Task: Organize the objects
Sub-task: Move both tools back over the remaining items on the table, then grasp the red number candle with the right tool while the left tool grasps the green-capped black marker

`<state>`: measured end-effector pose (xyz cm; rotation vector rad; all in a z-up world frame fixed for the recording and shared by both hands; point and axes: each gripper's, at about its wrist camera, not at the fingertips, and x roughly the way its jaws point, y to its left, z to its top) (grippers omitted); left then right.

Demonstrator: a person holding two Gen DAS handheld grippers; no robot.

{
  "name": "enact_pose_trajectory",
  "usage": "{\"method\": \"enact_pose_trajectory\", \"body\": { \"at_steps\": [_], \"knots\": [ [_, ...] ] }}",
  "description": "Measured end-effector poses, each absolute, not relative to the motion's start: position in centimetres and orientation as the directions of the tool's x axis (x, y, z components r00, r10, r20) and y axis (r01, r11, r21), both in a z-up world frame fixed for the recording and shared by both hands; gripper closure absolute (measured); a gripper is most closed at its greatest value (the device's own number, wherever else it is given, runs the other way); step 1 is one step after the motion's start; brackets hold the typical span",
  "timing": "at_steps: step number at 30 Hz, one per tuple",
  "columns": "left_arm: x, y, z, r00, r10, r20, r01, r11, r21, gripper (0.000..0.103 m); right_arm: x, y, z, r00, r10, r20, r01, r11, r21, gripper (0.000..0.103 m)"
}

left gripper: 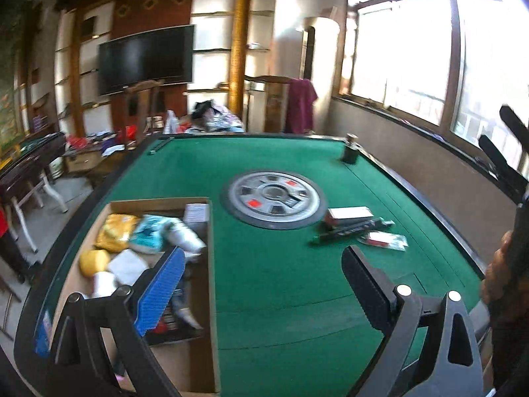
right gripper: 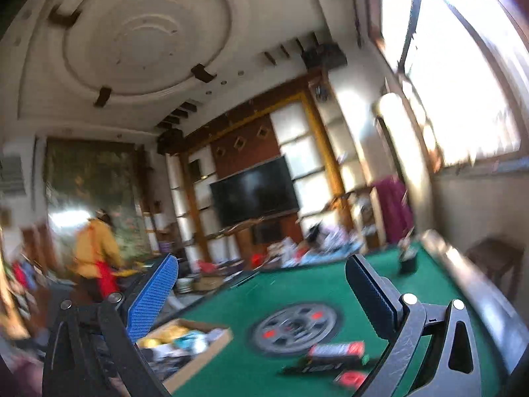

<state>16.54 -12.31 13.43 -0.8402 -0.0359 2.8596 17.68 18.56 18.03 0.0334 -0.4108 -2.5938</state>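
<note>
Left wrist view: left gripper (left gripper: pixel 261 284) spread wide, nothing between the jaws; cardboard box (left gripper: pixel 211 264) full of packets sits right under its left finger on the green table (left gripper: pixel 291 281); a red-and-white pack (left gripper: pixel 350 215) and dark tube (left gripper: pixel 350 230) lie ahead to the right, past the round hub (left gripper: pixel 274 198). Right wrist view: right gripper (right gripper: pixel 261 289) also wide and empty, pointing level; box (right gripper: pixel 198 357) low left, red pack (right gripper: pixel 337 350) low centre, blurry.

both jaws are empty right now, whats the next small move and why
Probably bring the right gripper down toward the red box on the green table. Its jaws stand open and empty, aimed across the room, while loose packets lie outside the cardboard box.
</note>
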Motion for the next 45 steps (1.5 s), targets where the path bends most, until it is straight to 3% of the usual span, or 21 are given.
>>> {"method": "enact_pose_trajectory", "body": {
  "at_steps": [5,8,14,18,25,30,35,36,38,40,42,45],
  "knots": [
    [15.1,-9.7,12.5,-0.803,0.174,-0.570,-0.184,-0.982,-0.041,0.008,15.0,21.5,17.6,-0.851,-0.521,-0.062,0.444,-0.778,0.445,0.000],
    [14.6,-9.1,12.1,-0.788,0.164,-0.594,-0.180,-0.983,-0.034,0.008,10.7,22.3,16.1,-0.840,-0.450,-0.304,0.297,-0.849,0.437,0.000],
    [13.5,-9.5,10.3,-0.738,0.157,-0.657,-0.142,-0.987,-0.077,0.008,2.9,22.3,11.8,-0.702,-0.446,-0.555,0.206,-0.873,0.442,0.000],
    [13.3,-10.3,9.4,-0.707,0.169,-0.687,-0.117,-0.986,-0.123,0.008,-1.0,20.8,7.5,-0.554,-0.492,-0.672,0.191,-0.861,0.472,0.000],
    [13.2,-11.4,9.2,-0.701,0.173,-0.691,-0.090,-0.984,-0.155,0.008,-1.9,20.0,3.1,-0.434,-0.599,-0.674,0.183,-0.790,0.585,0.000],
    [13.2,-11.4,9.3,-0.697,0.184,-0.693,-0.104,-0.982,-0.156,0.008,-0.4,16.6,2.5,-0.283,-0.717,-0.637,0.289,-0.697,0.656,0.000],
    [12.6,-11.0,9.3,-0.694,0.191,-0.694,-0.122,-0.981,-0.148,0.008,1.3,13.7,3.5,-0.417,-0.452,-0.789,0.314,-0.886,0.341,0.000],
    [12.3,-10.8,9.4,-0.694,0.194,-0.693,-0.127,-0.981,-0.148,0.008,1.5,13.3,3.6,-0.430,-0.415,-0.802,0.312,-0.902,0.300,0.002],
    [11.7,-10.4,9.6,-0.694,0.203,-0.691,-0.143,-0.979,-0.144,0.008,2.0,11.7,3.4,-0.455,-0.313,-0.834,0.310,-0.933,0.181,0.018],
    [10.8,-9.4,9.8,-0.690,0.211,-0.692,-0.183,-0.976,-0.114,0.008,2.2,10.8,2.8,-0.447,-0.260,-0.856,0.318,-0.941,0.120,0.059],
    [9.6,-7.5,9.8,-0.691,0.211,-0.691,-0.247,-0.968,-0.049,0.008,2.7,10.7,2.9,-0.477,-0.203,-0.855,0.313,-0.948,0.050,0.070],
    [7.9,-4.2,9.4,-0.691,0.240,-0.681,-0.379,-0.924,0.059,0.009,3.2,12.4,3.2,-0.489,-0.177,-0.854,0.285,-0.958,0.035,0.073]
  ]
}}
